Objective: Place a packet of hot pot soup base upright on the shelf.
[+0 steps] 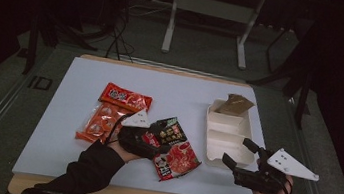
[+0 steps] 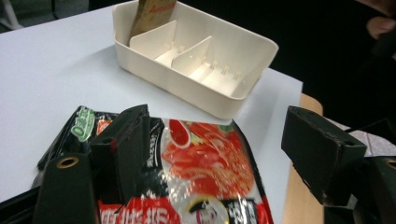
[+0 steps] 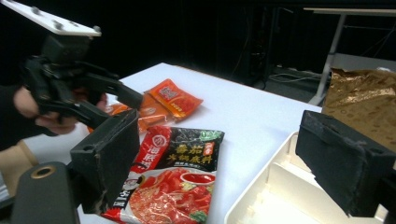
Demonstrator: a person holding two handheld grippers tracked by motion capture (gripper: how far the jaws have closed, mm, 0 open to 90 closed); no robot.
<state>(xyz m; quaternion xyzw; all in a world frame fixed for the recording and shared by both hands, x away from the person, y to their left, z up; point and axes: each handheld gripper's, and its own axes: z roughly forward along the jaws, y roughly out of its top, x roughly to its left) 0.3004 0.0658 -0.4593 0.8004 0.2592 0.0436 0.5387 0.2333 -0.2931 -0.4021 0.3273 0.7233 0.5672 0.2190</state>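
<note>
Left tongs (image 2: 201, 154) spread, straddling glossy red-and-black sauce packet (image 2: 205, 177) near desk's front edge; right tongs (image 3: 233, 158) spread, empty. Best pinched squarely mid-packet.

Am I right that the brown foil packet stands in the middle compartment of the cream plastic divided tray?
Not quite: the brown foil packet stands in an end compartment of the cream plastic divided tray, the one farthest from the person, not the middle. The left gripper view shows the other two compartments bare.

a dark lab or studio: black curtains, metal stand legs (image 1: 208, 26), cables on grey floor (image 1: 121, 45).
</note>
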